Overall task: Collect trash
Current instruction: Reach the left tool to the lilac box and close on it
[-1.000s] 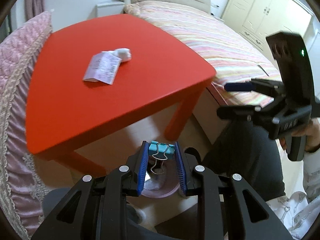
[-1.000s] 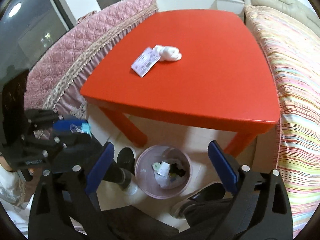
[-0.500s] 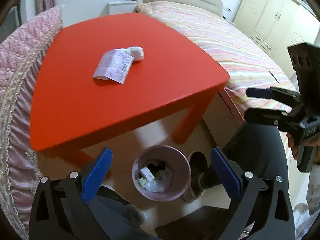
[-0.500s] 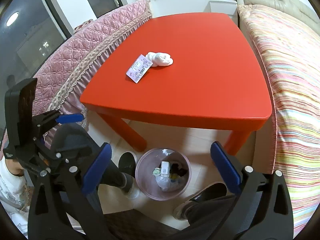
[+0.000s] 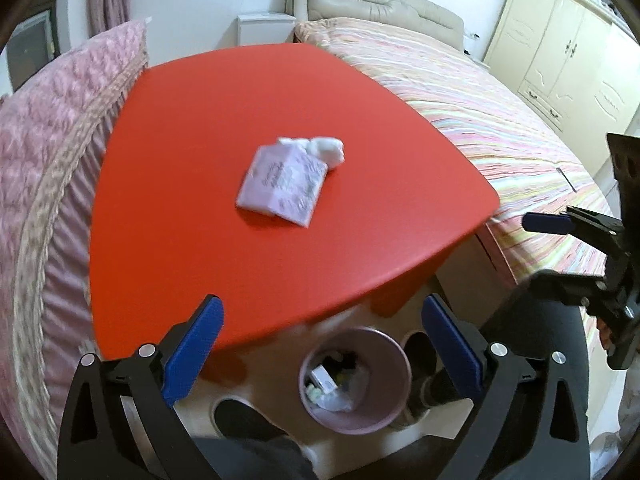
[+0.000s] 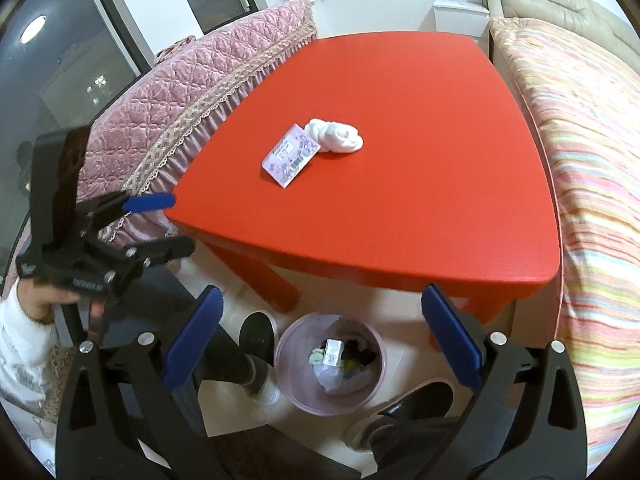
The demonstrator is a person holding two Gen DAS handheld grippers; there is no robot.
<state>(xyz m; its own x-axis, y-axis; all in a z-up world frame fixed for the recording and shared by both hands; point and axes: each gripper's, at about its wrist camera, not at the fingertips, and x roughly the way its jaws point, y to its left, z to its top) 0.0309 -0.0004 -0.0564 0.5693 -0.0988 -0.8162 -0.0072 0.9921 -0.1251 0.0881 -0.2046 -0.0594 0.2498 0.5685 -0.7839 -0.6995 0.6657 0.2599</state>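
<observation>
A pale purple printed wrapper (image 5: 282,180) (image 6: 291,155) lies flat on the red table (image 5: 200,216) (image 6: 420,128), touching a crumpled white tissue (image 5: 326,148) (image 6: 337,136). A pink trash bin (image 5: 356,376) (image 6: 330,364) holding several scraps stands on the floor under the table's near edge. My left gripper (image 5: 320,344) is open and empty above the table's near edge; it also shows in the right wrist view (image 6: 162,222). My right gripper (image 6: 320,340) is open and empty above the bin; it also shows in the left wrist view (image 5: 548,252).
A pink quilted sofa (image 6: 192,92) borders the table's left side. A striped bed (image 5: 500,128) borders its right side. The person's dark shoes (image 6: 256,336) stand beside the bin. Cream wardrobes (image 5: 568,52) stand at the far right.
My left gripper opened and let go of the teal binder clip, which is no longer in view. It then rose and moved forward over the table's near edge. The right gripper stayed open.
</observation>
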